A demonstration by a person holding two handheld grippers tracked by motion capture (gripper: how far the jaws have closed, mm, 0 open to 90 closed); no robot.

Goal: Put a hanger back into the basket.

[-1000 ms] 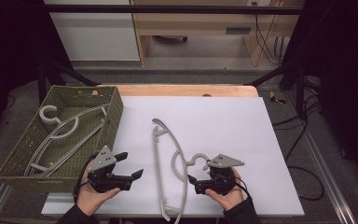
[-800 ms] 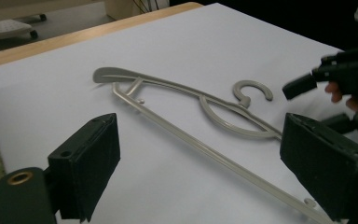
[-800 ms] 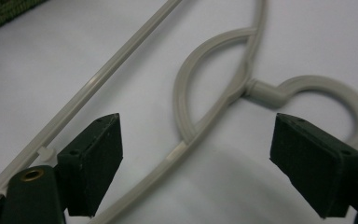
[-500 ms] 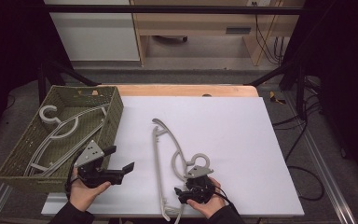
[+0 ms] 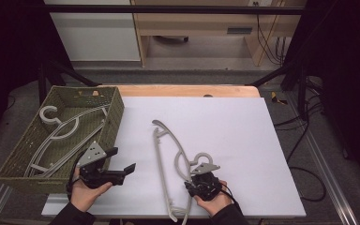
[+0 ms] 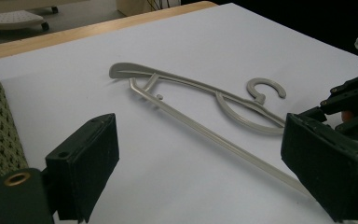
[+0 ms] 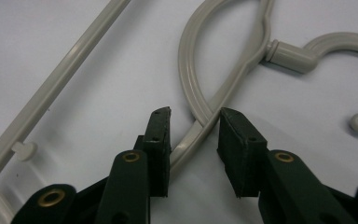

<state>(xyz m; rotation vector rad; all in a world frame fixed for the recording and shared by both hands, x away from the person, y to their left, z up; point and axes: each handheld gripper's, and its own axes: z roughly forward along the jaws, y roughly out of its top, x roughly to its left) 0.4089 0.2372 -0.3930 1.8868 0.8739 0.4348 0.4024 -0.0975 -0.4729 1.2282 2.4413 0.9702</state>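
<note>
- The right gripper is set low over the grey hanger on the white table sheet, its jaws straddling the hanger's arm just below the looped neck; they have just been closing, a small gap shows on each side, and the pads are not yet pressed on the arm.
- For a sound grip, the arm is best kept centred between the pads and the closing finished squarely, so that the thin plastic is not pushed sideways or left to twist out.
- The hanger should then be lifted level, since its long bar reaches well past the grip and would likely swing.
- The left gripper is held released, jaws wide apart and nothing between them, beside the woven basket.
- Counted: two grippers, one in each hand; one basket; one hanger on the sheet; in the basket at least one more hanger, the exact number being hard to tell.
</note>
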